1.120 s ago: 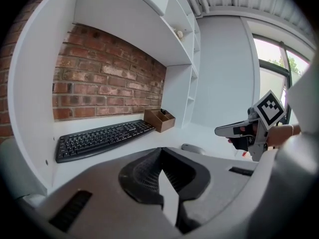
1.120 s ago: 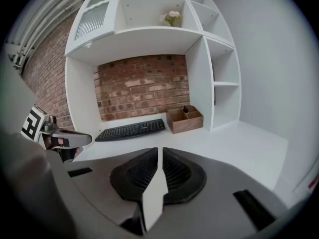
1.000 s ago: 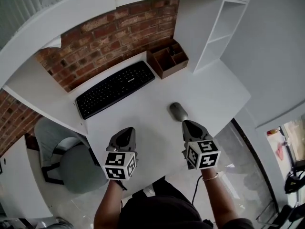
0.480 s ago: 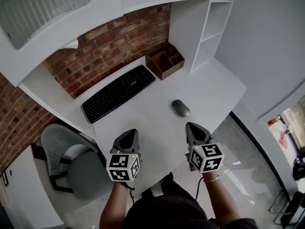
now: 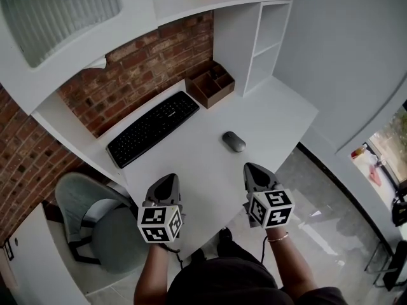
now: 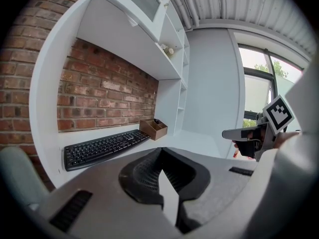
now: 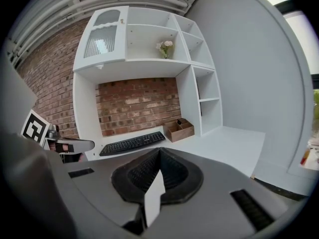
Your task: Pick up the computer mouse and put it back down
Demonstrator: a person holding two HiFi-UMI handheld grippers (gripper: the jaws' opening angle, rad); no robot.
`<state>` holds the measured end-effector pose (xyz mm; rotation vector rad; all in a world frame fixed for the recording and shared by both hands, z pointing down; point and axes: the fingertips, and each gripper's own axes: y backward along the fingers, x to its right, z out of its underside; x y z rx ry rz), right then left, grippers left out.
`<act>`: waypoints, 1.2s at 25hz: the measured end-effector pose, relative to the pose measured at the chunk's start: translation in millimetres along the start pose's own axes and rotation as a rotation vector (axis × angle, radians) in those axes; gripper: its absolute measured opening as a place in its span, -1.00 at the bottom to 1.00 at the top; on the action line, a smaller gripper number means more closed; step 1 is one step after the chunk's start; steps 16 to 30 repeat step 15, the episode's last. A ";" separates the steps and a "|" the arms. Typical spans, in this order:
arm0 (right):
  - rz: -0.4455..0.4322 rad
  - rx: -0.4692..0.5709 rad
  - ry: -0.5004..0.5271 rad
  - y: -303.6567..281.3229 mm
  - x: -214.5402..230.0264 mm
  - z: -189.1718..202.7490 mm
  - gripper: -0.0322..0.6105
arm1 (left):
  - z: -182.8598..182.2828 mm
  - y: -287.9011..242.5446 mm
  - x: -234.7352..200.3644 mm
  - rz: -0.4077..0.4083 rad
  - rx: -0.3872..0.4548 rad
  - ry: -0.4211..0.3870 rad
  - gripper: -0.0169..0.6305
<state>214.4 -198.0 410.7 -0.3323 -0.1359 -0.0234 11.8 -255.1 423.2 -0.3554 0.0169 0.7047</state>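
Note:
The grey computer mouse [image 5: 234, 141] lies on the white desk [image 5: 280, 116], right of the black keyboard [image 5: 153, 128]. My right gripper [image 5: 252, 171] hovers near the desk's front edge, short of the mouse and apart from it, jaws shut on nothing. My left gripper [image 5: 165, 186] hangs level with it to the left, also shut and empty. In the left gripper view the closed jaws [image 6: 160, 169] point toward the keyboard [image 6: 102, 147], and the right gripper [image 6: 249, 133] shows at the right. The right gripper view shows its closed jaws [image 7: 159, 163], and the mouse is hidden there.
A brown wooden organiser [image 5: 211, 82] stands at the back by the brick wall [image 5: 137, 56]. White shelving [image 5: 267, 37] rises at the right rear. A grey chair [image 5: 95, 224] stands left of the desk, and tiled floor [image 5: 324, 196] lies to the right.
Both grippers have drawn back toward the desk's front edge and risen a little. The right gripper, close behind the mouse a second ago, now stands well clear of it; the mouse stays on the desk.

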 end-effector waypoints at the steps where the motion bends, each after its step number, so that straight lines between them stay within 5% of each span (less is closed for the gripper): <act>1: 0.001 0.001 0.001 1.8 -0.1 -0.4 -0.89 | -0.3 1.1 1.0 0.001 0.002 0.001 -0.92; 30: -0.008 0.002 0.024 2.3 1.2 -4.6 -0.89 | -2.5 -0.3 8.0 0.006 0.003 -0.002 -0.92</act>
